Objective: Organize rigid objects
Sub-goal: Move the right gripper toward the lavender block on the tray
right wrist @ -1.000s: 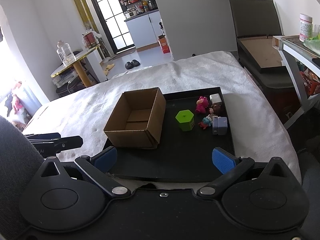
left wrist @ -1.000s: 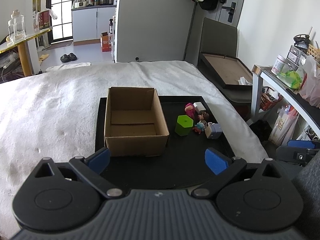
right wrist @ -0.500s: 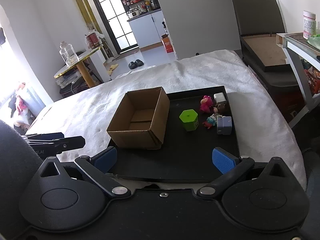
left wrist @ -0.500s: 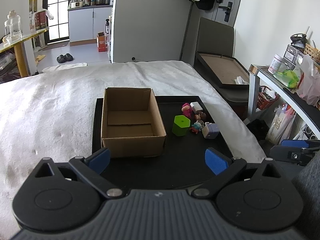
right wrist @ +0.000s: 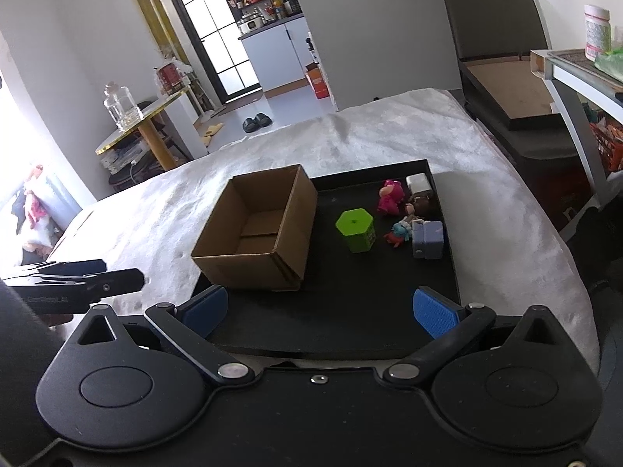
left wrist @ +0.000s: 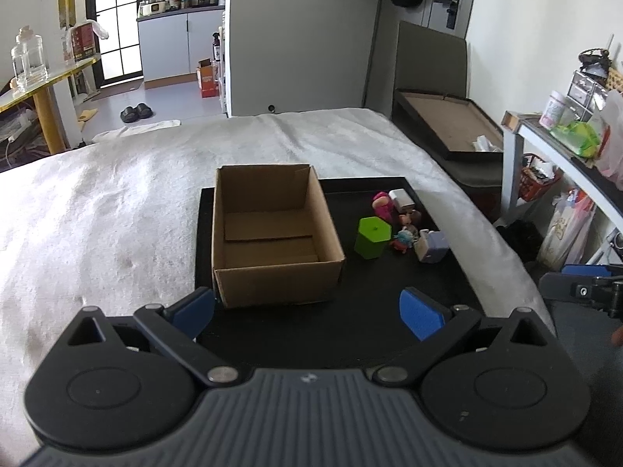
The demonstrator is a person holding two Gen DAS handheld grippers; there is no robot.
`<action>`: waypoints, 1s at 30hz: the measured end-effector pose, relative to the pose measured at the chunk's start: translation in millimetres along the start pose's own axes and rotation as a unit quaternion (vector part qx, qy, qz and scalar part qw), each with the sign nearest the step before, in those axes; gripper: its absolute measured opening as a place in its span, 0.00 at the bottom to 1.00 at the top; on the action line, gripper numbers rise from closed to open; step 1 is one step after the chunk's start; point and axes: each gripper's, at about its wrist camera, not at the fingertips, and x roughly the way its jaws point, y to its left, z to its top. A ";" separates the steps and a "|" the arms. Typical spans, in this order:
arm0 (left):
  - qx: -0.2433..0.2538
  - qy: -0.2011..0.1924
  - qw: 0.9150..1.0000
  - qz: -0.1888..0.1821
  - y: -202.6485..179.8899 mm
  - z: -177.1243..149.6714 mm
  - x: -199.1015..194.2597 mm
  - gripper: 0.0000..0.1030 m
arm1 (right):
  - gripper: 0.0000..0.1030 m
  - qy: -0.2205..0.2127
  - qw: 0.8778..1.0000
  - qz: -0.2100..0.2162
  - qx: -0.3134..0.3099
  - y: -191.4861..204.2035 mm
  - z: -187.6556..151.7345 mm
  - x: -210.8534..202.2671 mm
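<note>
An open, empty cardboard box (left wrist: pixel 272 233) (right wrist: pixel 257 229) stands on the left part of a black tray (left wrist: pixel 350 319) (right wrist: pixel 350 303) on a white-covered bed. To the box's right lie a green hexagonal block (left wrist: pixel 372 237) (right wrist: pixel 356 229), a pink figure (left wrist: pixel 383 204) (right wrist: pixel 389 196), a white block (left wrist: pixel 403 199) (right wrist: pixel 419 185), a lilac block (left wrist: pixel 432 247) (right wrist: pixel 427 239) and small figures (left wrist: pixel 407 229) (right wrist: pixel 401 229). My left gripper (left wrist: pixel 307 311) is open and empty over the tray's near edge. My right gripper (right wrist: pixel 319 311) is open and empty, also near the front.
The white bed cover (left wrist: pixel 97 214) spreads left and behind the tray. A shelf with clutter (left wrist: pixel 564 136) and a dark chair with a framed board (left wrist: pixel 447 132) stand to the right. A yellow-edged table with a glass bottle (right wrist: pixel 120 109) stands far left.
Both grippers have drifted slightly, shifting the views of the tray. Their jaws stay open. Nothing on the tray has moved.
</note>
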 end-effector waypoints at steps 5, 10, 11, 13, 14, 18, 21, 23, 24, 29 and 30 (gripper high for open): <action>-0.003 0.004 1.000 0.012 3.8 2.0 9.8 0.98 | 1.00 0.004 1.000 -0.006 0.006 -12.0 0.7 9.7; -0.004 0.008 1.000 0.020 5.1 3.7 20.7 0.98 | 1.00 0.005 1.000 -0.012 0.007 -20.4 3.7 19.5; -0.004 0.008 1.000 0.024 4.6 4.4 23.1 0.98 | 1.00 0.006 1.000 -0.012 0.008 -21.8 4.8 21.8; -0.007 0.010 1.000 0.028 5.4 5.3 27.3 0.98 | 1.00 0.008 1.000 -0.012 0.009 -24.1 6.0 25.3; -0.008 0.011 0.999 0.029 5.6 5.7 29.5 0.98 | 1.00 0.009 1.000 -0.011 0.010 -25.4 7.0 27.8; -0.012 0.018 0.999 0.037 4.9 8.4 40.4 0.98 | 1.00 0.011 1.000 -0.011 0.008 -29.4 9.7 34.7; -0.015 0.020 0.999 0.043 4.8 11.1 48.5 0.98 | 1.00 0.014 1.000 -0.012 0.009 -32.7 11.1 41.1; -0.016 0.022 0.998 0.051 5.8 12.5 54.4 0.98 | 1.00 0.017 1.000 -0.014 0.009 -35.8 12.1 46.5; -0.017 0.022 0.998 0.054 6.4 13.2 57.6 0.98 | 1.00 0.018 1.000 -0.016 0.010 -38.0 12.4 49.5; -0.028 0.023 0.997 0.074 9.4 17.0 74.7 0.98 | 1.00 0.023 0.999 -0.026 0.019 -47.9 14.3 62.9; -0.032 0.023 0.996 0.078 10.6 17.6 78.0 0.98 | 1.00 0.024 0.999 -0.028 0.019 -49.6 14.6 65.6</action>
